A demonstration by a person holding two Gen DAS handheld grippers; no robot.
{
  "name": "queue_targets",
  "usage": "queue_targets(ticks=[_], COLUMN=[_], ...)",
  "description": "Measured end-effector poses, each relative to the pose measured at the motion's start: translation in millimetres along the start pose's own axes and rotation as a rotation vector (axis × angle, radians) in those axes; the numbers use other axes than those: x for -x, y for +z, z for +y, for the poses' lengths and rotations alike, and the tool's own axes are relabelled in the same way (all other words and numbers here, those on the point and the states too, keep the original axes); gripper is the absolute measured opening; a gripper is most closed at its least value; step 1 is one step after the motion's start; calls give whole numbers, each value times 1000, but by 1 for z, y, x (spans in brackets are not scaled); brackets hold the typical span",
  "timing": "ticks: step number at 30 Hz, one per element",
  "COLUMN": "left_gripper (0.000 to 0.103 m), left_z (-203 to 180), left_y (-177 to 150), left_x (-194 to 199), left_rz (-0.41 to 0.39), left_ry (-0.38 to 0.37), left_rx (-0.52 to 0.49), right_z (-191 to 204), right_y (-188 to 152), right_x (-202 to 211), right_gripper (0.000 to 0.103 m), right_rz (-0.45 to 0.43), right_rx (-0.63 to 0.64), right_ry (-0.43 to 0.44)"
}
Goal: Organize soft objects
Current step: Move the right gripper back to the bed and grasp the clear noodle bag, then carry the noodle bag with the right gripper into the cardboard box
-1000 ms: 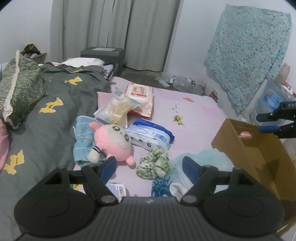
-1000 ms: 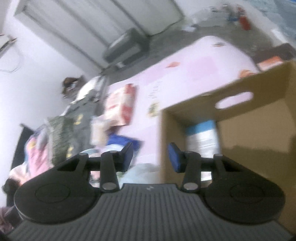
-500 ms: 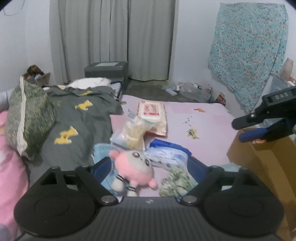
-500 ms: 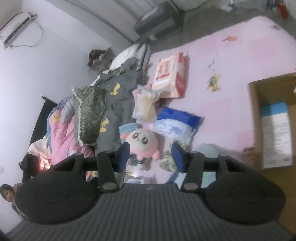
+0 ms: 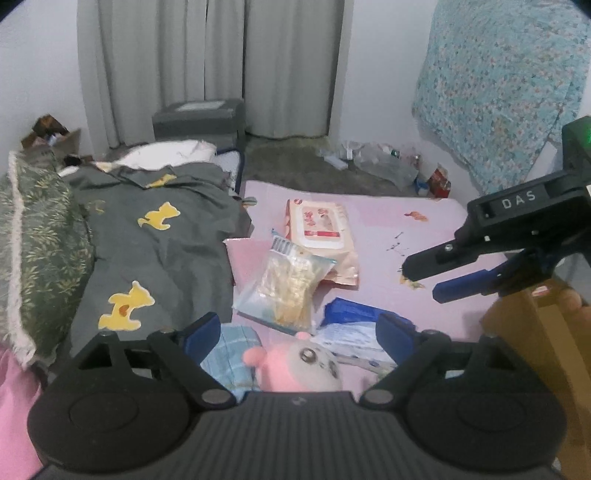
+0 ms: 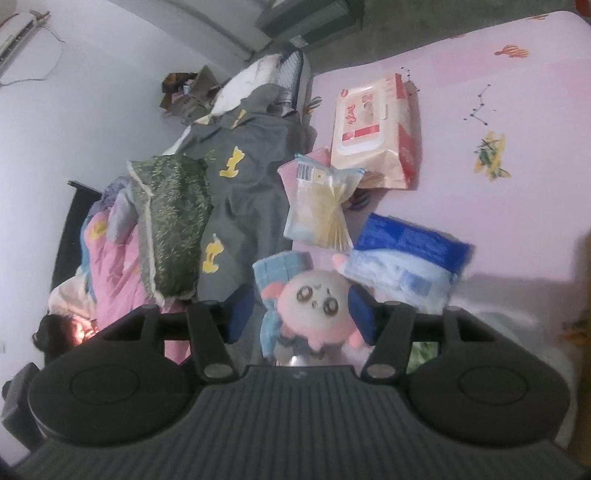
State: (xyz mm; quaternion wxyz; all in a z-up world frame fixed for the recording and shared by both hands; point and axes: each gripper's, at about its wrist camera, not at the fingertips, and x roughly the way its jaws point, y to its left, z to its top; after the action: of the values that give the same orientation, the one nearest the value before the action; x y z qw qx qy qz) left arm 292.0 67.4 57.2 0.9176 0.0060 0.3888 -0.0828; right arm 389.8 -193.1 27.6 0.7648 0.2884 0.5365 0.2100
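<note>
Grey curtains [image 5: 221, 66] hang along the far wall, with a dark grey box [image 5: 199, 118] on the floor in front of them. A patterned teal cloth [image 5: 495, 85] hangs on the right wall. Clutter of bottles and plastic [image 5: 384, 162] lies on the floor below it. An air-conditioner unit [image 6: 18, 33] is mounted high on the white wall.

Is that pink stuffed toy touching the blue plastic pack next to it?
Touching. In the right wrist view the pink plush toy has its ear pressed against the blue pack.

"DAS" on right claw [image 5: 424, 280]
</note>
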Motion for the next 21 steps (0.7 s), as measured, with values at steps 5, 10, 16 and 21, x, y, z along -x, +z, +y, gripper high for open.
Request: queue_targets(ticks=[5,10,16,21], left_gripper=[90,69,63,64], left_z=[17,20,28,30], left_y=[18,28,37,43], left_x=[-50,-105,-158,-192], left_rz=[56,118,188,279], left_ry=[-16,6,-12,-21], left_rx=[-31,-73,-63,-78], right_z=[0,-13,-32,-45], right_y=[31,60,82,87], right_x=[-55,-114,-165,-191], right_gripper=[61,61,61,61], right_rz=[30,62,79,99], right_rx=[-26,-84,-153,-181], right_ry=[-41,-54,-46,-60])
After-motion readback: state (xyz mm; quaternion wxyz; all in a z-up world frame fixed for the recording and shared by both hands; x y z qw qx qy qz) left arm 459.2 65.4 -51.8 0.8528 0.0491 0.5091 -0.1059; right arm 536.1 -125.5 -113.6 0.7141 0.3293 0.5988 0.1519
